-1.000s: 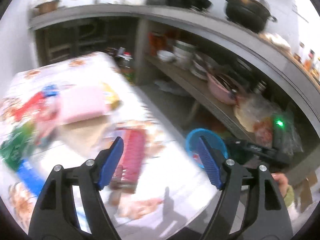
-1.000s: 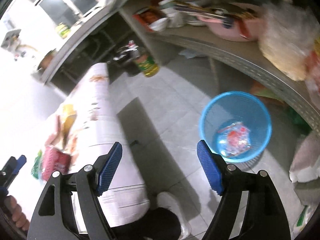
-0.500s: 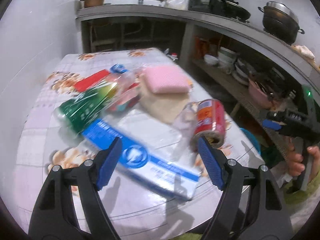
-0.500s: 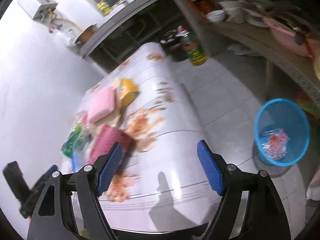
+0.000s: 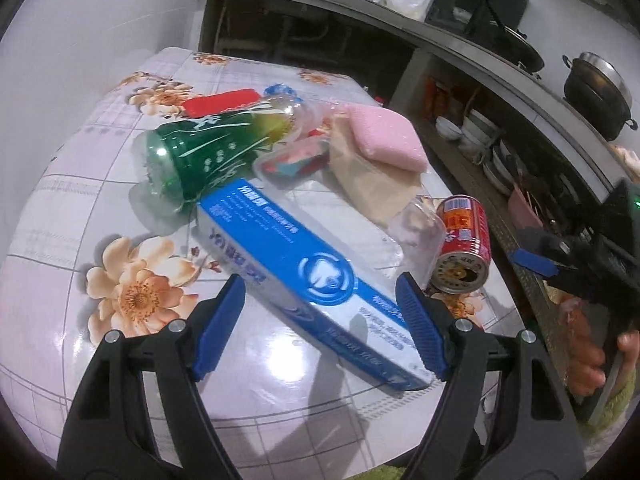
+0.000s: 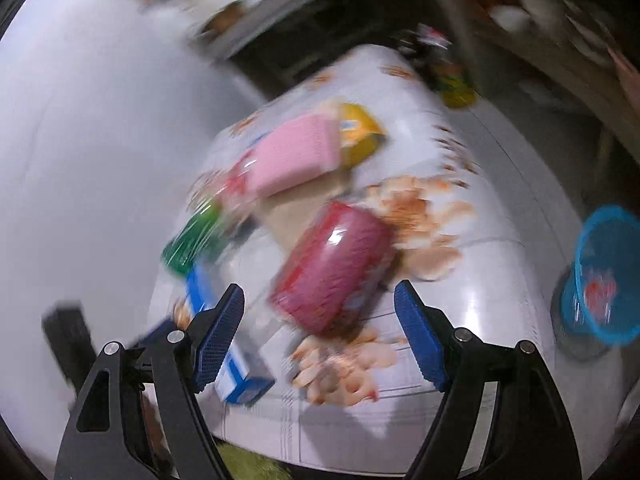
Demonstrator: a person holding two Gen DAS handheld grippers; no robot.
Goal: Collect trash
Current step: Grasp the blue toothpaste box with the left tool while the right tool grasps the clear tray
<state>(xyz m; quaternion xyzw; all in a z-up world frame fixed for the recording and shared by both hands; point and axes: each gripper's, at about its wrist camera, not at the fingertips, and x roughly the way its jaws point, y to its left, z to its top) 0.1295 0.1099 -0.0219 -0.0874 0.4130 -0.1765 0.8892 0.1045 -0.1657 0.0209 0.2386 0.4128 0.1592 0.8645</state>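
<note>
Left wrist view: the left gripper [image 5: 320, 320] hangs spread and empty over the blue toothpaste box [image 5: 308, 276] on the bench [image 5: 52, 280] — picking stage. Right gripper [image 6: 320, 332], fingers apart too, nears the red can [image 6: 332, 268]. Next: straddle, squeeze, carry to the blue bin [image 6: 608, 276].

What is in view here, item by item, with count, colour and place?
toothpaste box: 1, blue and white, table front, between the left tongs' fingers
bottle: 1, green, lying behind the box
can: 1, red, lying at the table's right edge
sponge: 1, pink, on a beige packet
wrapper: 1, red, table rear
bin: 1, blue, on the floor right of the table, wrapper inside
table: 1, floral white cloth
pot: 1, black, on the counter
left tongs: open, empty
right tongs: open, empty, above the can
</note>
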